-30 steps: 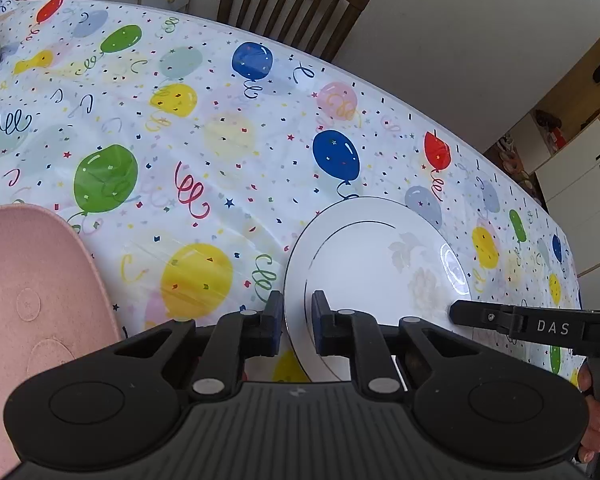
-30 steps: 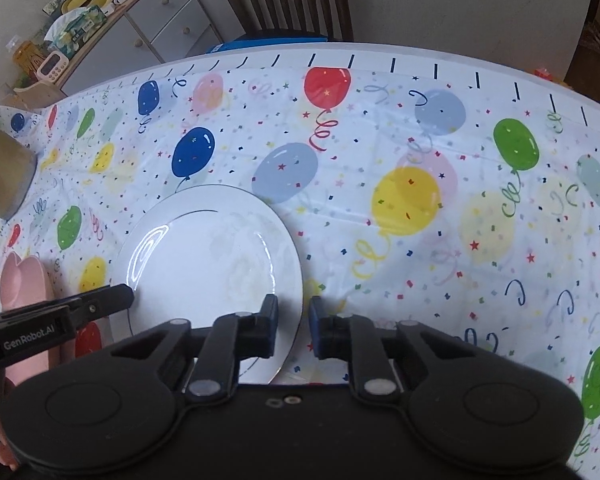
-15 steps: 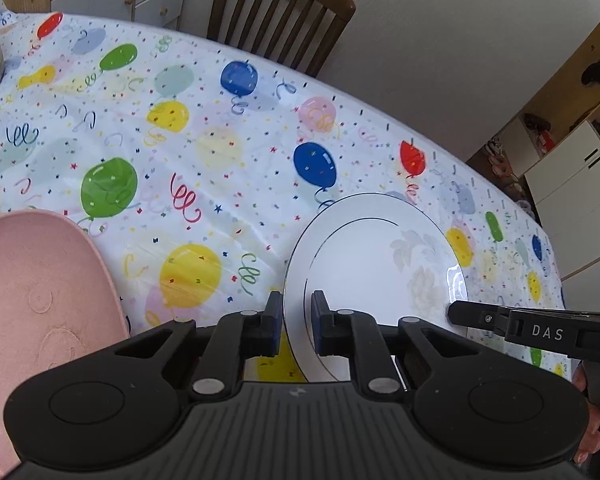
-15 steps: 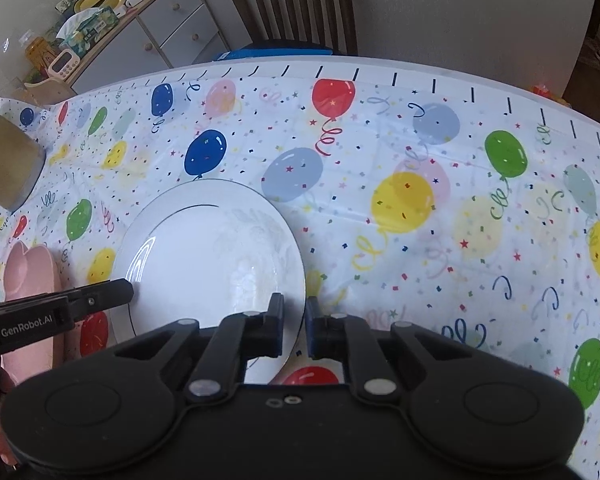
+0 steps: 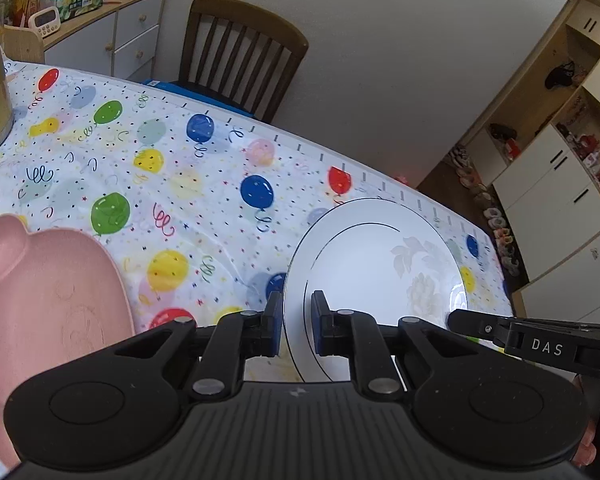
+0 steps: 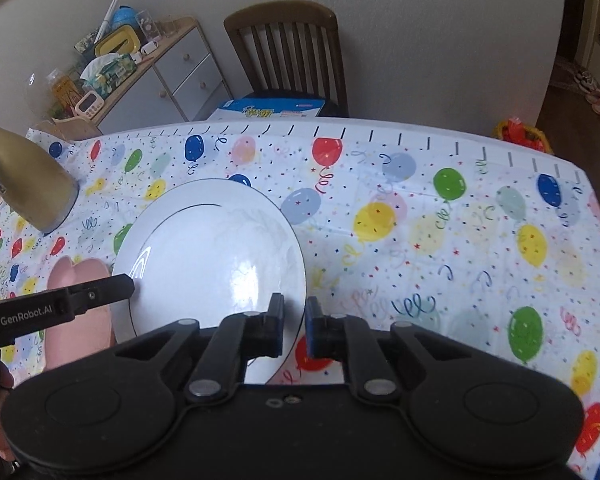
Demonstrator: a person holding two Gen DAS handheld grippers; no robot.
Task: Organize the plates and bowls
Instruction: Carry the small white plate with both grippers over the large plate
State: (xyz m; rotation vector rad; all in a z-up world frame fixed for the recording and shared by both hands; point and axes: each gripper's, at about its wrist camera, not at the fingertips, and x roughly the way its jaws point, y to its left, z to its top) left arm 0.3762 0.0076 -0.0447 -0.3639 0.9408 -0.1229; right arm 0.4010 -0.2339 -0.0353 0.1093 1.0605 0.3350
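A white plate (image 5: 380, 280) with a thin dark ring and a faint flower print hangs above the balloon-print tablecloth (image 5: 160, 184), held by both grippers at once. My left gripper (image 5: 296, 320) is shut on its left rim. My right gripper (image 6: 294, 322) is shut on the opposite rim of the same plate (image 6: 212, 256). Each gripper also shows from the side in the other's view: the right gripper (image 5: 456, 316) and the left gripper (image 6: 128, 282). A pink bear-shaped plate (image 5: 40, 304) lies on the cloth to the left, also the pink plate (image 6: 76, 308) under the left gripper.
A tall gold-coloured vessel (image 6: 28, 184) stands at the table's left end. A wooden chair (image 6: 288, 52) stands at the far edge with a blue box (image 6: 272, 110) on its seat. A cluttered sideboard (image 6: 160, 72) lines the wall. Shelves and cupboards (image 5: 560, 184) stand to the right.
Both grippers have risen with the white plate between them, lifting it off the cloth. More of the room, the chair and the pink plate has come into view.
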